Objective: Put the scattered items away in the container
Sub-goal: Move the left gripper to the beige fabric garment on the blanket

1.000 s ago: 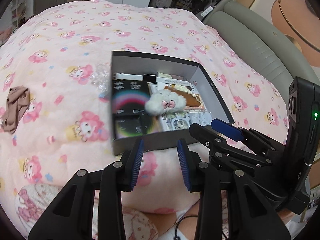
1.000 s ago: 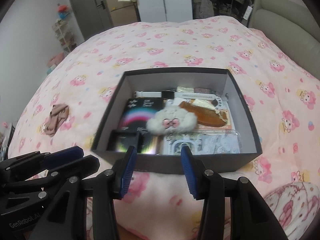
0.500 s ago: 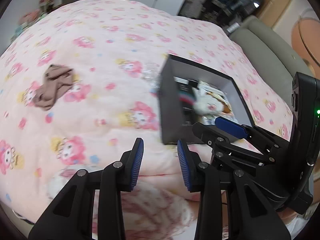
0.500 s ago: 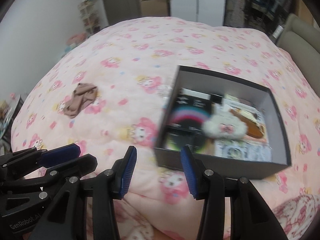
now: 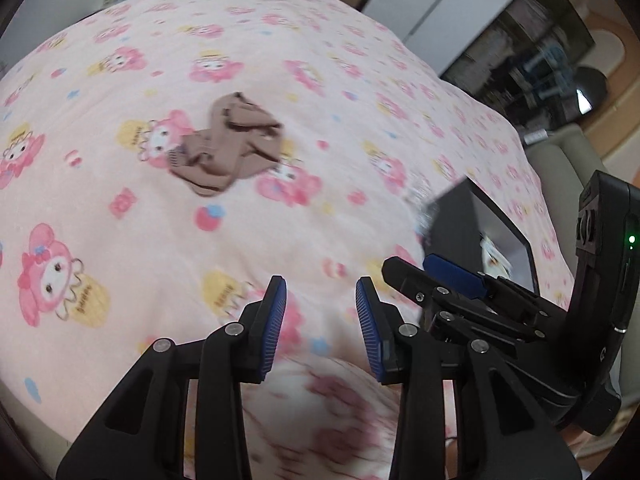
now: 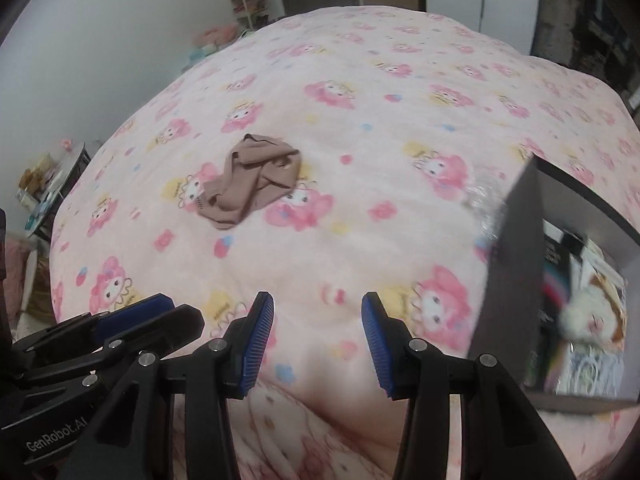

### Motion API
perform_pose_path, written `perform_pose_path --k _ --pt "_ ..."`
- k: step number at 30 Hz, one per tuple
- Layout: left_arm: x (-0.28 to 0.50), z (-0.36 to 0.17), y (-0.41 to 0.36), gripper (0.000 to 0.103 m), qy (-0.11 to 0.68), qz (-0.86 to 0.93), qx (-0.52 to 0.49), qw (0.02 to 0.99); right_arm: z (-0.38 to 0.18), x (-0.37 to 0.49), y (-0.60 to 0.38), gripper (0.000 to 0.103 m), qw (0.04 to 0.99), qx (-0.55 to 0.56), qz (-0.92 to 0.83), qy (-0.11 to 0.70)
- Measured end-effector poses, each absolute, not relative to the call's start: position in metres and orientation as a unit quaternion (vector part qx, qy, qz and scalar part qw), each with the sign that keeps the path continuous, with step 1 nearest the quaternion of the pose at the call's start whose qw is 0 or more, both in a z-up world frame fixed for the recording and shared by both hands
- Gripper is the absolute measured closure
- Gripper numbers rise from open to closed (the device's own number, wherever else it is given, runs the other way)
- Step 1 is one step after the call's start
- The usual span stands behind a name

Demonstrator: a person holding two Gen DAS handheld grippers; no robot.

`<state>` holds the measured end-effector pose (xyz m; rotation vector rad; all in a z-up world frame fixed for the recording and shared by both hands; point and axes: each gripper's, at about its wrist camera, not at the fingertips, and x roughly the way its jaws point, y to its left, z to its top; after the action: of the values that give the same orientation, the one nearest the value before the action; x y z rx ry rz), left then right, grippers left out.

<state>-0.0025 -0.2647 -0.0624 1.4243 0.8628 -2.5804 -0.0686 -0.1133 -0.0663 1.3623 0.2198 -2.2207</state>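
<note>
Risk lies in the crumpled brown fabric piece [image 6: 252, 182], loose on the pink cartoon-print blanket [image 6: 360, 80] well left of the dark open-topped box [image 6: 516, 272]: both the left gripper [image 5: 320, 316] and right gripper [image 6: 318, 336], part-open and empty, could pinch blanket along with it.

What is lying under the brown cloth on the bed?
Under the brown cloth lies the pink cartoon-print blanket. The crumpled cloth partly covers printed figures. Whether anything else lies beneath cannot be seen.
</note>
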Motion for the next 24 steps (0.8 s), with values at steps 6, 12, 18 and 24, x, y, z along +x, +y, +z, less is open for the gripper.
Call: perform_pose_path --k 6,12,18,24 --pt "-0.026 -0.091 -0.308 0.061 0.306 -0.830 0.463 0.055 -0.086 -0.098 -0.154 0.057 0.281 0.518 -0.801 0.107" --pt "-0.059 -0.133 -0.354 0.055 0.347 -0.814 0.457 0.092 -0.127 -0.152 -0.183 0.057 0.273 0.550 -0.781 0.118" --pt "-0.091 -0.169 -0.386 0.045 0.386 -0.799 0.450 0.103 -0.157 -0.202 -0.209 0.049 0.287 0.571 -0.764 0.087" --pt "-0.111 -0.187 -0.393 0.059 0.393 -0.793 0.451 0.113 -0.189 -0.229 -0.239 0.055 0.313 0.580 -0.748 0.082"
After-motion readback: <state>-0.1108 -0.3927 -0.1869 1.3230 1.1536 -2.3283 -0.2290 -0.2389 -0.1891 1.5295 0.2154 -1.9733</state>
